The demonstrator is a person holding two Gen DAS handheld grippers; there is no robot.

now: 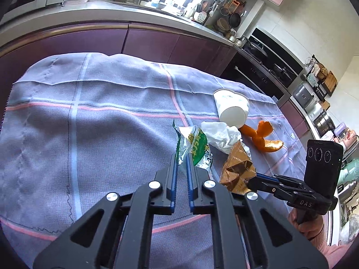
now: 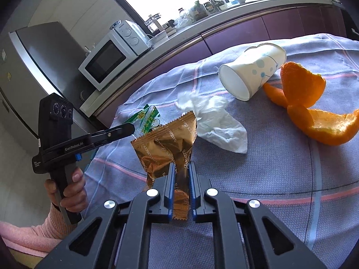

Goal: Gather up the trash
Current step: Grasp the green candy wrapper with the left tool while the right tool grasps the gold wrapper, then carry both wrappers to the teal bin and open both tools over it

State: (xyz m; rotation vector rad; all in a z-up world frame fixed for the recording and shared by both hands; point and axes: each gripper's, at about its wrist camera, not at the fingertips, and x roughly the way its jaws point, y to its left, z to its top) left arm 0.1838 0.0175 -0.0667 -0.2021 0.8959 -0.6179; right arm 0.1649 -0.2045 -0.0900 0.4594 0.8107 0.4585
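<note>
Tablecloth (image 2: 280,168): gold wrapper (image 2: 166,143) seemingly clamped in right gripper (image 2: 181,168).

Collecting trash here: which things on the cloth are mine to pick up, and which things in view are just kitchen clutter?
Trash:
- green-and-white plastic snack wrapper, in left gripper
- gold foil wrapper, in right gripper
- crumpled white tissue
- tipped-over white paper cup with blue dots
- orange peel

Leave:
- checked grey tablecloth
- white microwave
- steel fridge
</note>
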